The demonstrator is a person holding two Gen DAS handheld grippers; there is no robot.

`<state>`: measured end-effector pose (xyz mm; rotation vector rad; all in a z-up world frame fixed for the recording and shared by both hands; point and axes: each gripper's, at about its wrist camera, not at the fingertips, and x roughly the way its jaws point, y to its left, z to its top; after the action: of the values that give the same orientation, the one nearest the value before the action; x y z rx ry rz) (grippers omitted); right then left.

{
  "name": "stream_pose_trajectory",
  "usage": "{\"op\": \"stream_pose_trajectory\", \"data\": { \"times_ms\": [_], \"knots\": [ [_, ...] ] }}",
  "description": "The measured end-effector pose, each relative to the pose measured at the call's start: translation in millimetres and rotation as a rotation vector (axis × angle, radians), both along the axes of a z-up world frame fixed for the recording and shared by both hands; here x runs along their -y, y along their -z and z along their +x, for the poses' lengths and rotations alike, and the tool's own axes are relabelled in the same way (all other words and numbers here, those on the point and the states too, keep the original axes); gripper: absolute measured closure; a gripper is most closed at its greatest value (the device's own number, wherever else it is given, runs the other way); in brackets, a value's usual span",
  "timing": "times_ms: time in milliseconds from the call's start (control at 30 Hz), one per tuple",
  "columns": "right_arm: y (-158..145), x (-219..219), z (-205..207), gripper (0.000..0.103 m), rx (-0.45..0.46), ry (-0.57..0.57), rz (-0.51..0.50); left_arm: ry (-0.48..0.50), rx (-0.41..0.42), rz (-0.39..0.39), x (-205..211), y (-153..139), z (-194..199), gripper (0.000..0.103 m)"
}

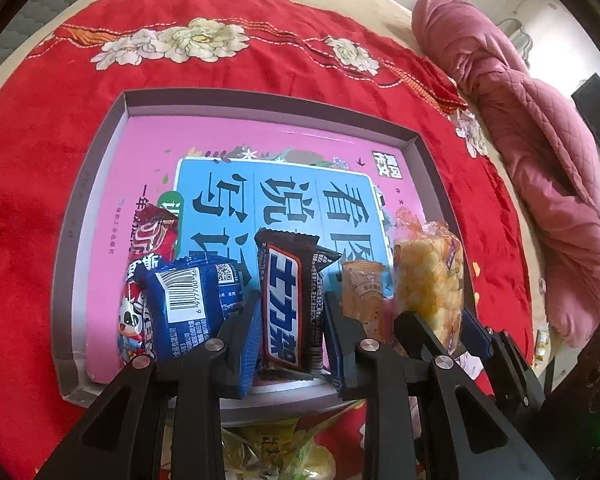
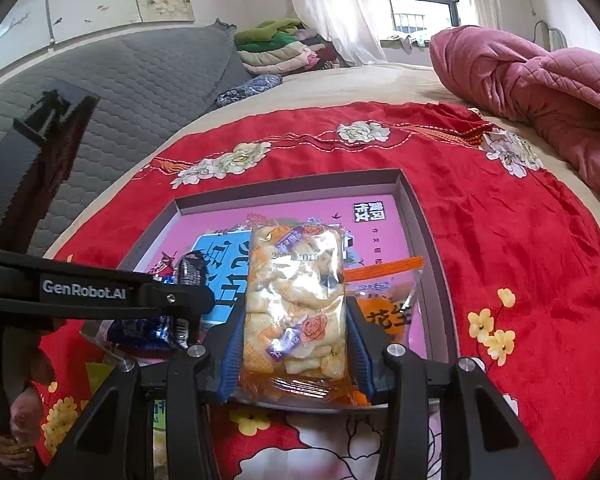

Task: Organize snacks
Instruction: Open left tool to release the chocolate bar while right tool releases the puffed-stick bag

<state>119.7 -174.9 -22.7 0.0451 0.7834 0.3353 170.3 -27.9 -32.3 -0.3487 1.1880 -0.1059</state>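
Left wrist: tongs over tray edge.

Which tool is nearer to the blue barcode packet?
Left. The left tool, gripping the chocolate bar, is beside the blue barcode packet; the right tool is farther away.

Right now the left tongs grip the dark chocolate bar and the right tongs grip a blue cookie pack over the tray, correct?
Not quite. The right tongs grip a clear bag of puffed snacks, as the right wrist view shows. The left tongs do grip the dark chocolate bar over the tray.
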Motion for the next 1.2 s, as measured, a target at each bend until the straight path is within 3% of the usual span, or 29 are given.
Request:
{"op": "stream_pose_trajectory", "data": {
  "times_ms": [900,1200],
  "knots": [
    [-2,-1,-2,0.056,0.016,0.003,-0.018,-0.031,0.006,-0.038,-11,0,-2,0.073],
    [-4,3,-1,0.051,0.017,0.021,-0.004,-0.029,0.042,-0.057,-14,-14,-4,0.06]
  ]
}}
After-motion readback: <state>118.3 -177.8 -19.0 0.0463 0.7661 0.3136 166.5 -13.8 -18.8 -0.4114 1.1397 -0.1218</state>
